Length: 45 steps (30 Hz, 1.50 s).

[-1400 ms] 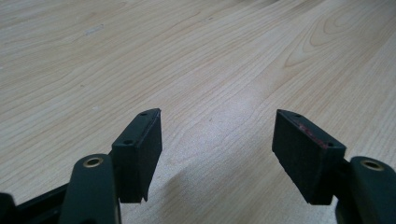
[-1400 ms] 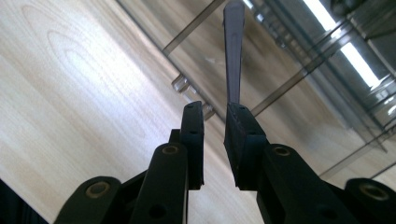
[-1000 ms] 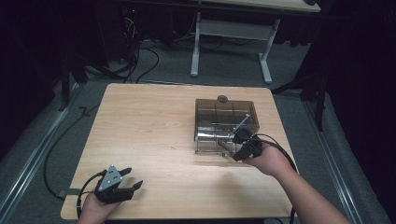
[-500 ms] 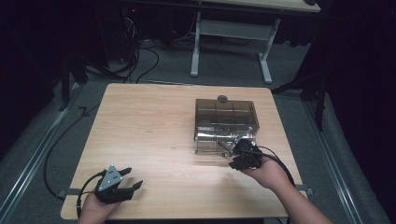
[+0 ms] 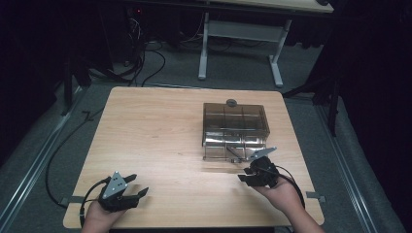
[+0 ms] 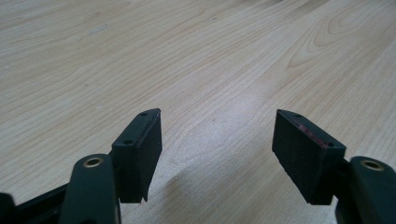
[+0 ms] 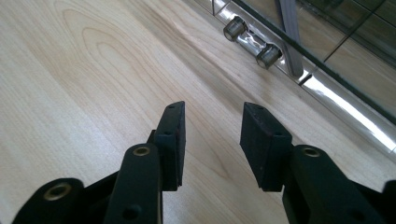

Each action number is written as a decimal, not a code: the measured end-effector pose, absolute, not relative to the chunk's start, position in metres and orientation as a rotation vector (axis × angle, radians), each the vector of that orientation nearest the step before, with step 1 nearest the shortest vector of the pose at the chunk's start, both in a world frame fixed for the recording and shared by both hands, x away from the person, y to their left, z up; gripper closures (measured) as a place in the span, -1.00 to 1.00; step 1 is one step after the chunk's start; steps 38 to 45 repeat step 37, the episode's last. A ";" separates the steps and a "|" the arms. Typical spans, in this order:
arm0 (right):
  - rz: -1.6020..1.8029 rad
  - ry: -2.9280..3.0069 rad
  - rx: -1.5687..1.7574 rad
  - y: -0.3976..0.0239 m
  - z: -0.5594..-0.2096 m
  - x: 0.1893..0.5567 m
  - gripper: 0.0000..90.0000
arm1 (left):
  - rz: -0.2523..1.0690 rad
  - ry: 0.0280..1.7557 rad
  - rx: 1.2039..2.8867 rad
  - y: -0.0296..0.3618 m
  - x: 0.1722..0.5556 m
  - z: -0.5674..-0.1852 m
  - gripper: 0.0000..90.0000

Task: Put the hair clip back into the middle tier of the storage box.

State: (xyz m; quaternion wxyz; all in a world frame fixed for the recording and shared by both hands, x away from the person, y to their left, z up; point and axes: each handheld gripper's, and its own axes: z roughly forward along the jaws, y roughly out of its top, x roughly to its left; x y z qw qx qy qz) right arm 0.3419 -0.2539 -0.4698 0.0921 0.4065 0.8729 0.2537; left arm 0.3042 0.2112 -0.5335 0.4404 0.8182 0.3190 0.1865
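Hovering at the clear box's (image 5: 235, 127) five o'clock, right gripper (image 5: 253, 175) jaws apart, just opened, empty; left gripper (image 5: 127, 193) likewise wide, touching nothing.

No readable text, label, number or sign anywhere

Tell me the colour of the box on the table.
The box is smoky, see-through grey-brown plastic, clearest in the high view.

Left gripper (image 6: 217, 154) jaws stand apart over bare wooden table (image 6: 196, 60).
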 end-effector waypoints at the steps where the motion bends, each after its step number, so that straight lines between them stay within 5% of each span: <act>1: 0.768 2.573 1.208 -0.255 -0.472 0.339 0.33 | 0.464 0.793 2.032 0.211 0.304 -0.534 -0.25; 22: 1.105 2.222 1.200 -0.278 -0.528 0.297 0.12 | 0.477 0.803 2.032 0.210 0.304 -0.534 -0.25; 45: 1.094 2.219 1.212 -0.276 -0.529 0.297 0.09 | 0.474 0.797 2.041 0.210 0.304 -0.534 -0.25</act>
